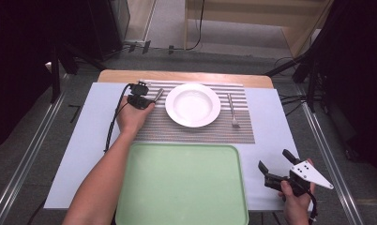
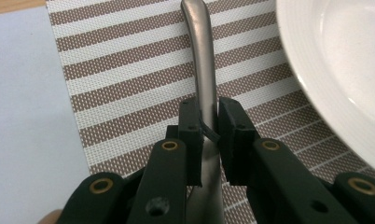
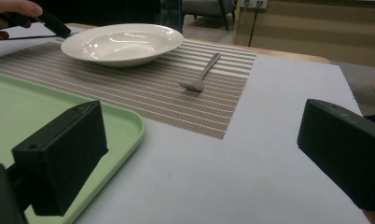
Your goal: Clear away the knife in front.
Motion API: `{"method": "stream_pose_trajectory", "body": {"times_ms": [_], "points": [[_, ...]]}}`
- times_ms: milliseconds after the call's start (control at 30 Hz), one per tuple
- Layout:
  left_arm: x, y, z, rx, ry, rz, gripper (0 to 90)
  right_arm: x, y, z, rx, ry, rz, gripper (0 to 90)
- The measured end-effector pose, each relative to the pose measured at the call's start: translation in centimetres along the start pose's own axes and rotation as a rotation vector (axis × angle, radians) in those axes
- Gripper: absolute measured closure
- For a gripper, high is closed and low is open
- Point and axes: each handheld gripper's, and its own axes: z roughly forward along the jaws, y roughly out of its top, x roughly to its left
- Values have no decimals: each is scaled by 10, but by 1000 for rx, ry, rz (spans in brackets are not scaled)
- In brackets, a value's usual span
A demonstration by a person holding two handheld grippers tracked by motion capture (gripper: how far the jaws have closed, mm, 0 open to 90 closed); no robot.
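left gripper: clamped on a metal utensil handle, on the striped placemat | white plate: just right of that gripper | right gripper: jaws wide apart, holding nothing, over the bench | green tray: left of it | fork: ahead

- The utensil handle is brushed metal, dully shiny.
- The placemat is woven, coarse and matt.
- The plate is glossy white ceramic.
- The tray is smooth, matt green plastic.
- The jaws are matt black plastic.
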Motion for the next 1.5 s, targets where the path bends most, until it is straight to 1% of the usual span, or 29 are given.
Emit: {"method": "stream_pose_trajectory", "body": {"times_ms": [100,267,333,400,500,600,733,800,833,867,933,1133,1300,1367,1433,1500], "points": [[-2,-3,-6,-9,3,16,793,0,0,0,1,0,-1,0],[-5,-8,-17,-23,-8,22,793,0,0,1,-6,-3,-11,0],[-6,-11,-21,-31,-18,24,793,1,0,0,-3,1,-6,0],[-8,-14,-26,-40,-18,37,793,1,1,1,-4,0,-5,0],[-13,-21,-35,-52,-28,51,793,1,1,1,-9,-4,-18,0],[-14,-25,-41,-56,-35,55,793,2,1,0,-1,-2,-10,0],[-14,-33,-47,-63,-37,47,793,3,1,0,-4,-2,-13,1],[-15,-37,-50,-61,-36,58,792,3,1,-1,-8,-1,-11,0],[-16,-38,-51,-66,-37,57,793,3,1,-1,-7,-3,-10,1],[-18,-40,-54,-67,-33,66,792,2,1,-1,-9,-1,-12,0],[-20,-43,-59,-80,-38,72,792,1,1,-1,-15,-3,-20,0],[-28,-52,-72,-91,-50,101,792,3,2,-1,-6,0,-14,1],[-34,-60,-80,-105,-65,104,792,2,2,0,-24,-10,-37,1],[-36,-64,-84,-109,-69,109,792,2,2,0,-24,-9,-35,1],[-39,-68,-88,-108,-72,124,792,2,2,0,-24,-10,-35,1],[-42,-71,-91,-111,-77,131,792,3,2,-1,-11,0,-15,1]]}}
